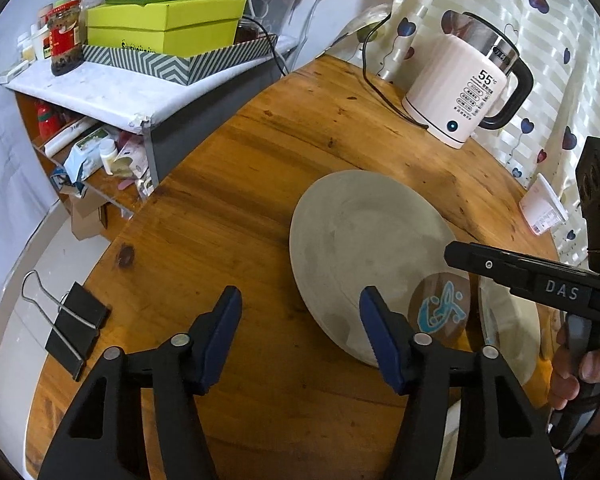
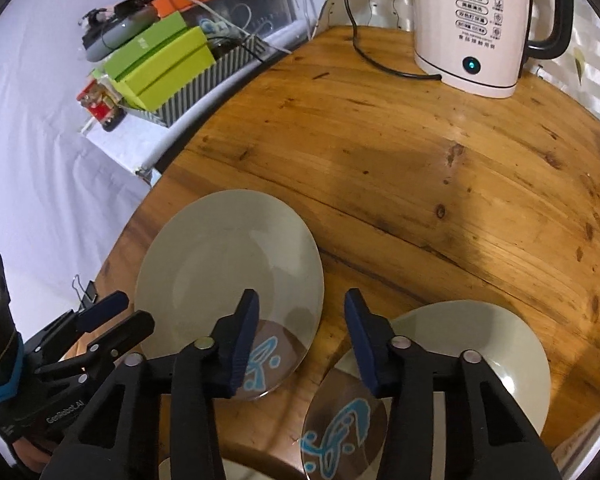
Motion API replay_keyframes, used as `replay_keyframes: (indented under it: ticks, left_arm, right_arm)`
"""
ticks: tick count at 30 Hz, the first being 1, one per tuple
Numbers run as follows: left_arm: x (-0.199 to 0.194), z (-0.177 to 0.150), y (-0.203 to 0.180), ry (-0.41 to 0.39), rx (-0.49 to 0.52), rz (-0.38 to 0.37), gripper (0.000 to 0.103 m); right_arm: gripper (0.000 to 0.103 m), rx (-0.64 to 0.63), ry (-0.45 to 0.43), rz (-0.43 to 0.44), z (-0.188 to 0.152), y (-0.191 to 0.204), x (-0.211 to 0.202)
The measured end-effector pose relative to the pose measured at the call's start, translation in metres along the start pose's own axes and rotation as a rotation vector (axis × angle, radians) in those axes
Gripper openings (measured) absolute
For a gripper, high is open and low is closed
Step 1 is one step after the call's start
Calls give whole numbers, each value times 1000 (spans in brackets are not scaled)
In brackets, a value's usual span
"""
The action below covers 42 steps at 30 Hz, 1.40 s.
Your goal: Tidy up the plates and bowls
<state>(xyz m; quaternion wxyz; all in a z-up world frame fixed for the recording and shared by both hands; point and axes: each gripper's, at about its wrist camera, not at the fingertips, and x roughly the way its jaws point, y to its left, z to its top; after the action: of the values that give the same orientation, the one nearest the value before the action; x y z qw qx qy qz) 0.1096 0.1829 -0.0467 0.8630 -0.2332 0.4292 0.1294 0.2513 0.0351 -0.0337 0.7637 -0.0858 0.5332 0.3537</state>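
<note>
- Two pale plates lie flat on the round wooden table [image 2: 440, 168]: the left plate [image 2: 228, 276] just beside the right plate [image 2: 496, 344], apart from it; each carries a small disc with a blue emblem at its near edge.
- Our left gripper [image 1: 300, 320] hovers over bare wood at the left plate's rim, fingers partly apart, holding nothing.
- Our right gripper [image 2: 300, 320] hangs over the gap between the plates, fingers narrower, also empty.
- We judge this the approach; next, a finger must slip under a rim.
- An electric kettle [image 2: 476, 28] stands well behind.
</note>
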Motion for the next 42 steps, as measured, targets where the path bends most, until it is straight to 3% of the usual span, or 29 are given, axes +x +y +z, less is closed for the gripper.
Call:
replay_keyframes:
  ticks: [9,14,30,42]
  left_arm:
    - [5,3,-4,2,15,-11,48]
    - [7,3,-7,11,19,-40,31]
    - [-23,1,-16,-26,47,-22,31]
    - [-59,-24,-36,-37,102,-41,31]
  right_arm:
    - [30,20,22,19,2,-5,13]
    - [25,12,12,21,2,-1,12]
    - [23,14,-39,31,-7,9,-21]
    - [23,57,-79,23,-52,12,-66]
